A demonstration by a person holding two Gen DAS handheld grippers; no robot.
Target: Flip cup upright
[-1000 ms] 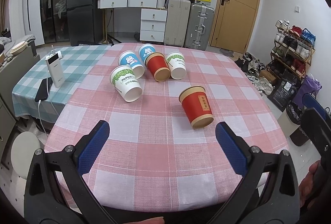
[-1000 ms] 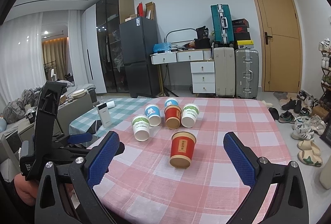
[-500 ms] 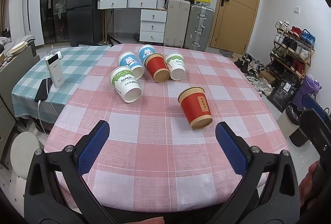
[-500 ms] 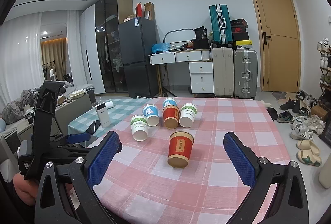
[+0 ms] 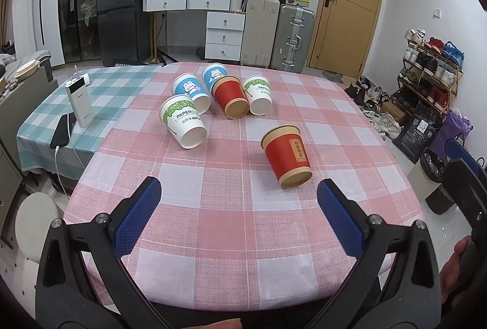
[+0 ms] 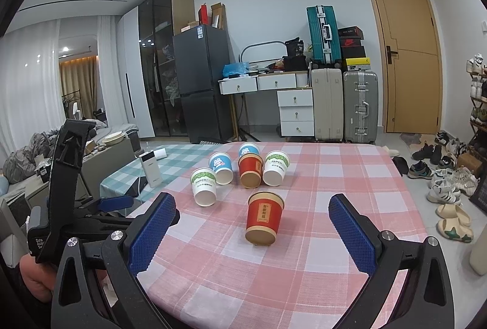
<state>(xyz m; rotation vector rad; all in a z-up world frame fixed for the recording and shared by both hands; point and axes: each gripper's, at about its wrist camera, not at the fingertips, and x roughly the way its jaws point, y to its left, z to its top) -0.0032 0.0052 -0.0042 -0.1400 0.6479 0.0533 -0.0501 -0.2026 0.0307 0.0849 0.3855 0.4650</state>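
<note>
Since both views had barely shifted from the pictures a second earlier, almost nothing had changed: the cups sat a touch lower and nearer in the right wrist view, which read as the right claw (image 6: 252, 231) easing toward them, so the task looked not yet started, approach only. Both claws were spread wide and held nothing; the left claw (image 5: 239, 213) hung over the near edge of the worktop (image 5: 213, 237), well short of every cup. The near red cup (image 6: 264, 221) stood upside down, wide mouth on the pink checked cloth, alone in front of the cluster and apart from it. In the right wrist view it sat between the two blue pads, slightly left of centre, beyond the fingertips and not touching either. In the left wrist view the same cup (image 5: 287, 155) lay ahead and right of centre. Behind it five more cups were also inverted: a green-print cup (image 5: 183, 126), two blue rabbit cups and another red and green one, bunched close. Judged next: close in and grip the red cup's wall
</note>
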